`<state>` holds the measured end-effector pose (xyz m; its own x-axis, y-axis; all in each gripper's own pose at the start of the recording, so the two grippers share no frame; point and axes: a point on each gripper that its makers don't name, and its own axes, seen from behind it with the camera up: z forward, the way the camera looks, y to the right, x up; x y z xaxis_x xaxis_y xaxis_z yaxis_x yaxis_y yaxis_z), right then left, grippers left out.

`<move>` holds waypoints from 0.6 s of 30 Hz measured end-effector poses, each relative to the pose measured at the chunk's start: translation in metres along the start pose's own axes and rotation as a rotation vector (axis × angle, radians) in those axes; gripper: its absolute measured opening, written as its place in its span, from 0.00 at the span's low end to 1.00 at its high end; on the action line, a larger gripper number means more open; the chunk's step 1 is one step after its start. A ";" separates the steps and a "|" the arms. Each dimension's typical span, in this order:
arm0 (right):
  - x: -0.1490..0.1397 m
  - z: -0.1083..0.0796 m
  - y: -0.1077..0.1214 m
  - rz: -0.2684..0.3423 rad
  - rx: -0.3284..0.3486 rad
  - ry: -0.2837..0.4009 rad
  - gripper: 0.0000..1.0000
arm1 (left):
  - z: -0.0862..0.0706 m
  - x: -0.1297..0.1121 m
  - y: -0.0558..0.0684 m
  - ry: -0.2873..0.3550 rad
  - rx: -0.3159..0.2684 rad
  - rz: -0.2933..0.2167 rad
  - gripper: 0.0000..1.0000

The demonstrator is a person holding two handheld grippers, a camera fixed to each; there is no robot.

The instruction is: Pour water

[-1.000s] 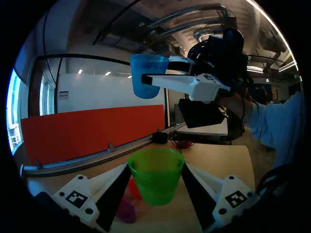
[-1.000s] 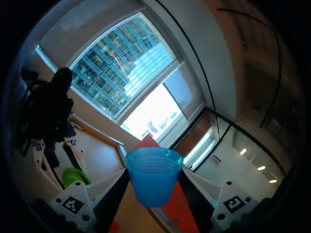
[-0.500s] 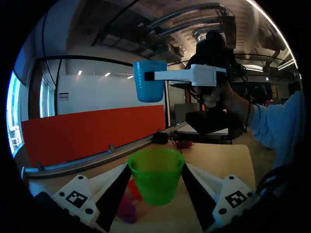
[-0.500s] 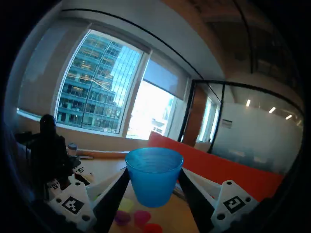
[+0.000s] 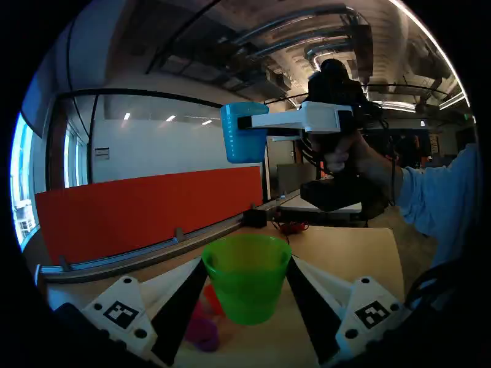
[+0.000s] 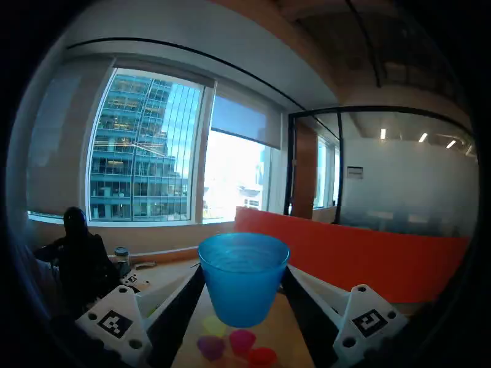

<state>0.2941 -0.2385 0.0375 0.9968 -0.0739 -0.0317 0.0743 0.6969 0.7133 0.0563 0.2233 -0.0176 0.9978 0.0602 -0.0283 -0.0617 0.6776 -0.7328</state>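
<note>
Both contents unclear: left tongs (image 5: 245, 265) clamp green cup (image 5: 247, 285), right tongs (image 6: 243, 271) blue cup (image 6: 243, 288).

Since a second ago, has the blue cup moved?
Yes. In the left gripper view the blue cup has shifted right, toward the dark upright frame, and slightly down toward the orange panel.

Left gripper view: is sitting low over the table (image 5: 356, 245), looking level, very near the green cup (image 5: 247, 279).
Right gripper view: is riding higher, facing the windows (image 6: 147, 165), very near the blue cup (image 6: 243, 279).
Shared: both are catching the orange panel (image 5: 147, 208) and the blue cup.
</note>
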 end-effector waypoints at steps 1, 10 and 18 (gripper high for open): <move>-0.001 -0.001 0.002 -0.002 -0.004 -0.001 0.88 | -0.001 0.000 0.000 0.000 0.001 0.000 0.86; -0.017 -0.016 0.015 -0.018 -0.033 -0.017 0.88 | -0.007 -0.006 -0.009 -0.014 0.021 0.002 0.86; -0.030 -0.033 0.027 -0.019 -0.056 -0.018 0.88 | -0.013 -0.010 -0.017 -0.028 0.041 0.000 0.86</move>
<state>0.2674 -0.1944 0.0345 0.9945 -0.1002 -0.0320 0.0956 0.7343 0.6721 0.0473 0.2012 -0.0135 0.9967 0.0805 -0.0093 -0.0637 0.7074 -0.7040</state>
